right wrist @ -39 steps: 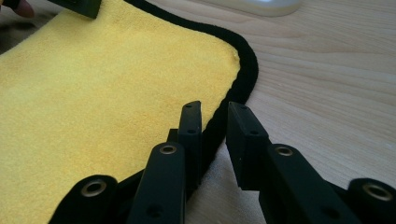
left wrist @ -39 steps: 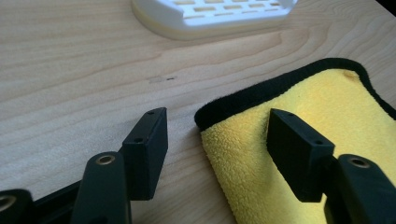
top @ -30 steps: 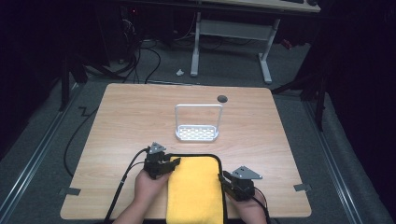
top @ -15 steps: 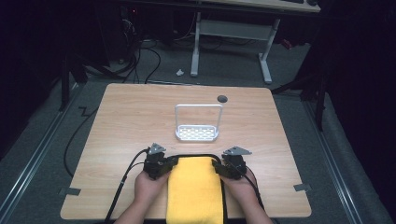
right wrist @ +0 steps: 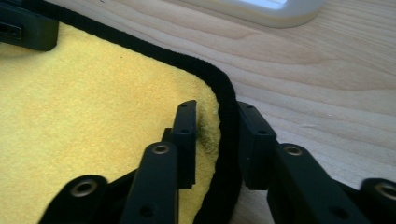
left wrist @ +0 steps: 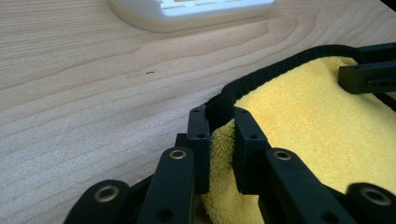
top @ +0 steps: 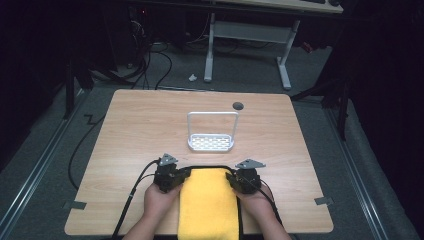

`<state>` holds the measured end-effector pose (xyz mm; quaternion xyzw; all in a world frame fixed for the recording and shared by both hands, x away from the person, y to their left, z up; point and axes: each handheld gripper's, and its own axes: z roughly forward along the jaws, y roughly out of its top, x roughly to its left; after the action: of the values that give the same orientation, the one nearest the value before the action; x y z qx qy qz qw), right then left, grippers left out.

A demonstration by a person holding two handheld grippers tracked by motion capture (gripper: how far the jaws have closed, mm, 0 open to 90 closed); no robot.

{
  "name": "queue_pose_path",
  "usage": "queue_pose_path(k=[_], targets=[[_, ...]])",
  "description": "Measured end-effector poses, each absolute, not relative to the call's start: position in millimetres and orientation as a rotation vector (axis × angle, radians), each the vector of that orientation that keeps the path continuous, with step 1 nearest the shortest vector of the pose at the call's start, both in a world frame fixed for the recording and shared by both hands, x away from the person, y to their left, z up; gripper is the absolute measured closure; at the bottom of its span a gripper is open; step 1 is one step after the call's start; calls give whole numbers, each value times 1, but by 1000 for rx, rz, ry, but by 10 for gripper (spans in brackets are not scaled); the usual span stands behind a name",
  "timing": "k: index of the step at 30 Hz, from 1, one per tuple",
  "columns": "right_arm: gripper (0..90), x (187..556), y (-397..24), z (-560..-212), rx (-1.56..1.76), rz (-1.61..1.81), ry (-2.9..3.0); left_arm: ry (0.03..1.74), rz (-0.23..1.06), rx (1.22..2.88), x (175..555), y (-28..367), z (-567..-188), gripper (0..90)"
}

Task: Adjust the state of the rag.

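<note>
Step in hand, as I read it: taking hold of the yellow towel (top: pixel 208 207) by its two far corners, probably to lift or fold it.

Your left gripper (top: pixel 181 176) sits at the far left corner. In the left gripper view its jaws stand either side of the black-piped edge (left wrist: pixel 261 77), narrowly parted, with yellow pile and piping between them; they look closed onto the corner, or very nearly so.

Your right gripper (top: pixel 232 178) sits at the far right corner. In the right gripper view the jaws straddle the piping with a visible gap on each side, so they are around the hem but not yet pinching it.

Next move, by my judgement: close the right jaws fully onto the corner, check that both layers of hem are caught, then raise both hands together and level so the cloth does not slip out of one side.

The towel lies flat on the wooden counter (top: pixel 130 130) at the near edge, between your two hands (top: pixel 159 200), its near end reaching the counter's edge. It is a long rectangle, bright yellow, fluffy terry, with rounded corners and a black border all round. Soft and limp; expect it to sag.

A white rack with a tall wire loop handle (top: pixel 211 142) stands beyond the towel, apart from it
</note>
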<state>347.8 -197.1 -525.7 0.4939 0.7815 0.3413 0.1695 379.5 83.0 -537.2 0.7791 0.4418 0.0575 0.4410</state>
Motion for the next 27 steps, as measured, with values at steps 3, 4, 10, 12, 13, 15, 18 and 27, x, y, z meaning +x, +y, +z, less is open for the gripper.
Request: queue_pose_path(k=[3,4,10,12,13,15,18,27], targets=[[786,347,-197,-526,1407,995,2227,1093,133,1934,380,83,-537,793],[799,347,-197,-527,1397,997,2228,1093,133,1934,380,83,-537,792],[827,342,-195,-526,1334,1004,2210,1089,137,1928,379,84,-537,788],[828,337,-194,-522,1297,1022,2181,1078,147,1931,378,84,-536,791],[828,335,-194,-520,1282,1039,2164,1074,160,1931,377,84,-536,794],[828,329,-192,-515,1253,1062,2141,1062,175,1923,375,84,-534,802],[828,321,-190,-511,1201,1077,2116,1060,171,1901,373,86,-532,808],[827,307,-190,-502,1148,1168,2058,1038,210,1850,364,86,-516,824]])
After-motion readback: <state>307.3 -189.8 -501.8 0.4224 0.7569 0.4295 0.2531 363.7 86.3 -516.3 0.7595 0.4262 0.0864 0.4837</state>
